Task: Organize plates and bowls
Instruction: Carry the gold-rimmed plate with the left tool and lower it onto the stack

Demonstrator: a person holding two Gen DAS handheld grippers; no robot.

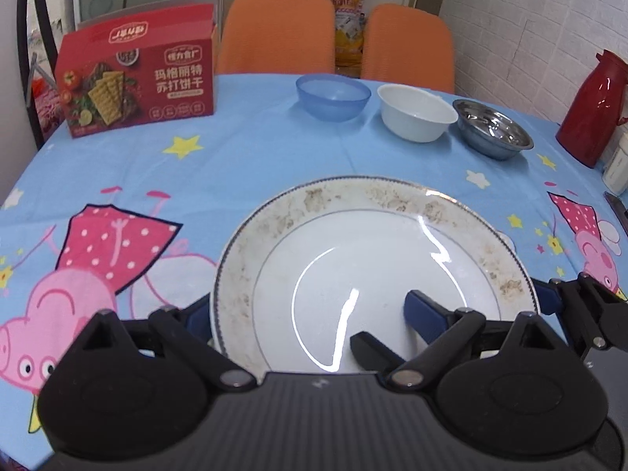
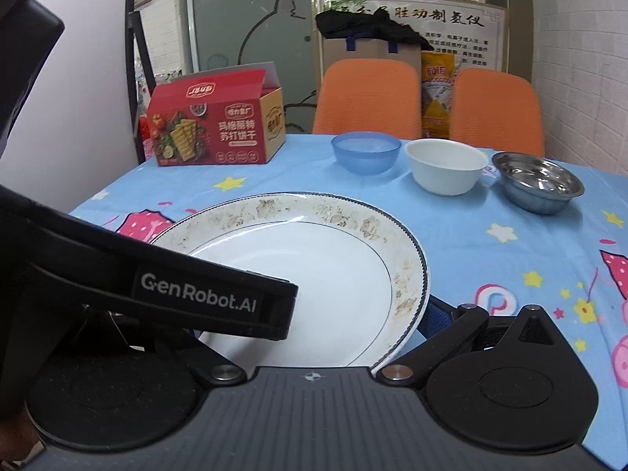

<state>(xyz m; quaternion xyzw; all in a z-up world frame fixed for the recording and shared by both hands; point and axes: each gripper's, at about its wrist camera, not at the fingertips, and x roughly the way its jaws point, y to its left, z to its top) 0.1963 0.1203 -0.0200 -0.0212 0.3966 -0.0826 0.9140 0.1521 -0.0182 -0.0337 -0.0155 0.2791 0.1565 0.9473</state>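
Observation:
A large white plate (image 1: 353, 243) with a faded gold-patterned rim is held over the blue tablecloth, and it fills the near middle of the right wrist view (image 2: 314, 259) too. My left gripper (image 1: 310, 322) is shut on its near edge, one blue fingertip (image 1: 424, 314) on top and the other under the left rim. My right gripper (image 2: 314, 337) is shut on the same plate, a blue pad (image 2: 435, 314) showing beneath its right rim. A blue plastic bowl (image 1: 333, 96), a white bowl (image 1: 417, 112) and a steel bowl (image 1: 492, 128) stand in a row at the far side.
A red cracker box (image 1: 137, 78) stands at the far left of the round table (image 1: 274, 149). A red thermos (image 1: 592, 106) and a small white bottle (image 1: 618, 165) are at the right edge. Two orange chairs (image 1: 276, 31) stand behind the table. The left gripper's strap (image 2: 196, 294) crosses the right view.

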